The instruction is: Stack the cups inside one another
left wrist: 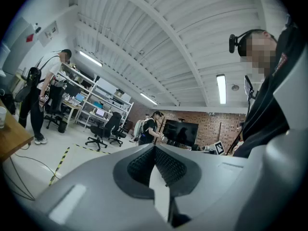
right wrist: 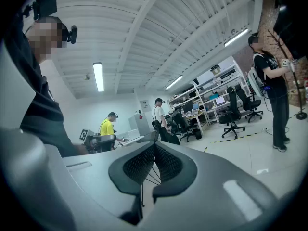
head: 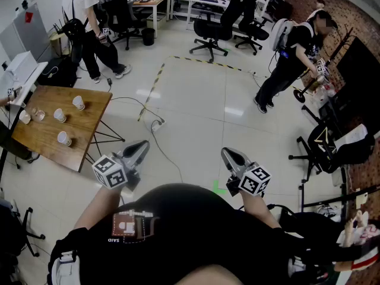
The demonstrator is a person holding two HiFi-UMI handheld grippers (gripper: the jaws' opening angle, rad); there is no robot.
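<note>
Several white cups stand apart on the wooden table [head: 83,129] at the left of the head view, among them one [head: 78,103] at the far side, one [head: 59,115] in the middle and one [head: 64,139] nearer me. My left gripper [head: 142,146] is held level over the floor, well to the right of the table, with its jaws together and nothing between them [left wrist: 155,146]. My right gripper [head: 227,154] is also level, further right over the floor, shut and empty [right wrist: 155,145]. Only a corner of the table [left wrist: 9,134] with a cup's edge shows in the left gripper view.
A cable and a power strip [head: 157,123] lie on the floor beside the table's legs. Yellow-black tape [head: 153,88] marks the floor. One person [head: 89,22] stands behind the table, another [head: 291,58] at the right. Office chairs [head: 217,22] stand at the back, and stands and gear [head: 332,141] crowd the right.
</note>
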